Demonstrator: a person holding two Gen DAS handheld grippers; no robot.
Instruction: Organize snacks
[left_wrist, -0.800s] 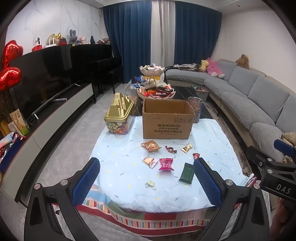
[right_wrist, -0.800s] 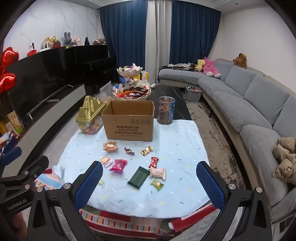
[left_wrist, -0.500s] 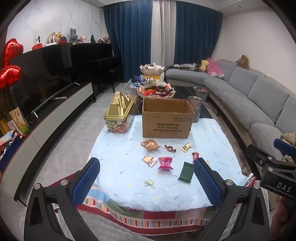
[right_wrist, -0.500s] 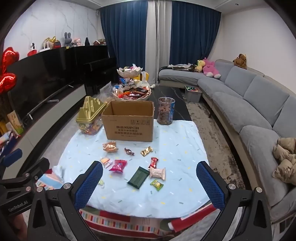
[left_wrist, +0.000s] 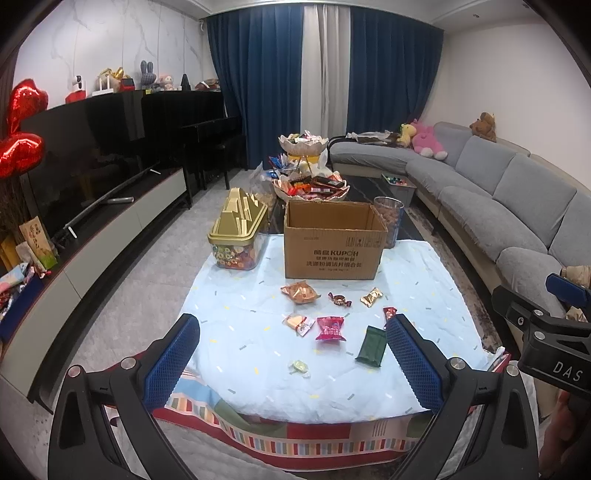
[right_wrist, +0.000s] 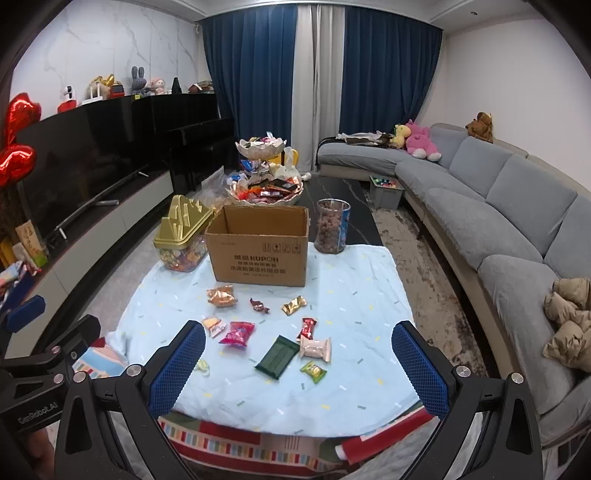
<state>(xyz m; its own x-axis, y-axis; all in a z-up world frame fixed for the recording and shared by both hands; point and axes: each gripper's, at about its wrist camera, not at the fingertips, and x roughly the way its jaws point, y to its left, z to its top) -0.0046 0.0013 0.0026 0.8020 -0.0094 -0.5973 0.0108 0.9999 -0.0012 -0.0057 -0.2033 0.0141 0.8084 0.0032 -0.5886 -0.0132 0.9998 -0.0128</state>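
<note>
Both grippers' jaws (left (left_wrist: 291, 360), right (right_wrist: 297, 363)) gape empty above scattered snacks (right_wrist: 236, 332).

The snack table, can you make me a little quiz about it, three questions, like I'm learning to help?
1. True or false: the cardboard box is open on top.
2. What colour is the flat bar lying among the sweets?
3. Which stands to the right of the box in the right wrist view: A) the gold-lidded tub B) the clear jar?

Key:
1. True
2. Dark green
3. B
</note>
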